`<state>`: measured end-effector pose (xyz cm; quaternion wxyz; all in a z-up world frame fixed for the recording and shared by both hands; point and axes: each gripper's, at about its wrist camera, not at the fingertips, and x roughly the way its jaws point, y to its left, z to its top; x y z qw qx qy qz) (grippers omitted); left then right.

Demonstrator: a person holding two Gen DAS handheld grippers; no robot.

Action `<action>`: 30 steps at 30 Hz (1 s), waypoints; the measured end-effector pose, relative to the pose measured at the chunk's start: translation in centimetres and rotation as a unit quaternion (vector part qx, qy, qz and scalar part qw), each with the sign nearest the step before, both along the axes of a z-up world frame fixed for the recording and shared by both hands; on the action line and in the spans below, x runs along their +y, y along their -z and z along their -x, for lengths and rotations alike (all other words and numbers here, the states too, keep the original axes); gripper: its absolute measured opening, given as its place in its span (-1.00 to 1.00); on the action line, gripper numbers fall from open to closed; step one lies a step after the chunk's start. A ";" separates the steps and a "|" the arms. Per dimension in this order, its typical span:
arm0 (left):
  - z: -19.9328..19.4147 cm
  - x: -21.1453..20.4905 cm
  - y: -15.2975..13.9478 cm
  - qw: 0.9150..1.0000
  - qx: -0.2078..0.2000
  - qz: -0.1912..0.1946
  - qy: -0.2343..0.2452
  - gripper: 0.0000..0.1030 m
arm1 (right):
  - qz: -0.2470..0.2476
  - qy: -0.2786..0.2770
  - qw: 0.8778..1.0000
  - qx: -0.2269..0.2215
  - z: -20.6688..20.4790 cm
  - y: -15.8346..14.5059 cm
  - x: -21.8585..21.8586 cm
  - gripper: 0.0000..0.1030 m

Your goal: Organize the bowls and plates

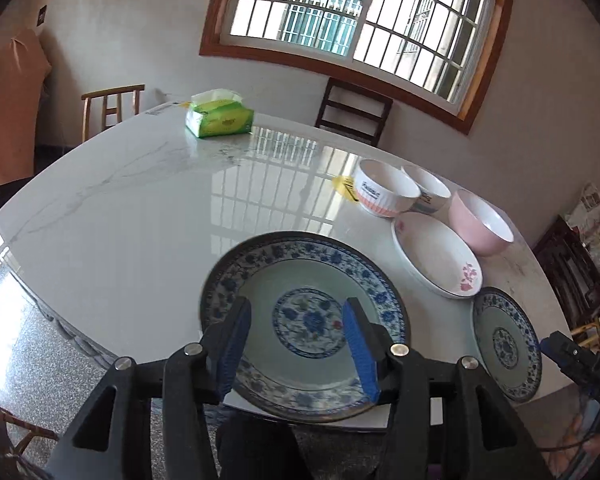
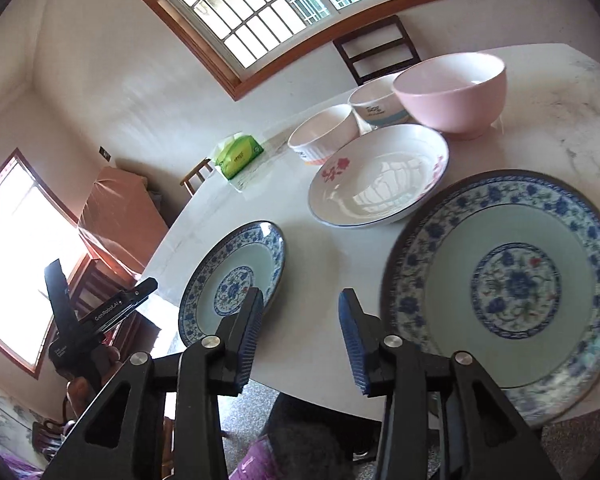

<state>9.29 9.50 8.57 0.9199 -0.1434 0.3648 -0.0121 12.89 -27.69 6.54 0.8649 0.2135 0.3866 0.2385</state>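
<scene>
A blue-and-white floral plate [image 1: 304, 320] lies at the table's near edge, straight under my open left gripper [image 1: 296, 320], whose jaws stand apart above it. A second blue-and-white plate [image 1: 506, 344] lies to its right. In the right wrist view my open right gripper [image 2: 300, 312] hovers over bare table between the two blue-and-white plates, one on its left [image 2: 236, 280] and one on its right [image 2: 512, 284]. A white plate with a red flower [image 2: 380, 176], a pink bowl [image 2: 452, 88] and two white bowls [image 2: 324, 132] [image 2: 376, 104] stand behind.
A green tissue pack [image 1: 220, 116] sits at the far side of the white marble table [image 1: 120, 200]. Wooden chairs [image 1: 354, 110] stand around it. The other gripper [image 2: 84, 320] shows at the left of the right wrist view. The table edge is close below both grippers.
</scene>
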 end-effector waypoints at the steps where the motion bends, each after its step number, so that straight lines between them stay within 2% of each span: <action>1: -0.4 -1.7 -0.1 0.999 0.009 0.009 0.029 -0.03 | 0.001 0.017 1.000 -0.001 0.5 -0.3 -2.0 -0.13; 5: -2.4 -8.5 0.7 0.989 0.057 0.047 0.125 -0.03 | 0.028 0.078 0.996 0.010 1.4 -0.4 -8.9 -0.12; 9: -4.9 -13.4 2.4 0.978 0.108 0.072 0.165 -0.03 | -0.007 0.100 0.994 0.051 0.9 1.7 -14.3 -0.12; 14: -7.3 -16.7 4.6 0.969 0.154 0.082 0.174 -0.03 | -0.035 0.101 0.992 0.071 -0.3 3.9 -16.9 -0.12; 19: -8.3 -18.0 5.7 0.966 0.170 0.093 0.170 -0.03 | -0.057 0.083 0.991 0.085 -1.6 5.6 -17.7 -0.12; 27: -8.8 -19.1 5.9 0.971 0.165 0.064 0.162 -0.03 | -0.073 0.065 0.991 0.091 -2.7 6.7 -17.5 -0.12; 30: -9.0 -19.1 6.3 0.968 0.178 0.071 0.163 -0.03 | -0.078 0.058 0.991 0.095 -3.0 7.2 -17.4 -0.12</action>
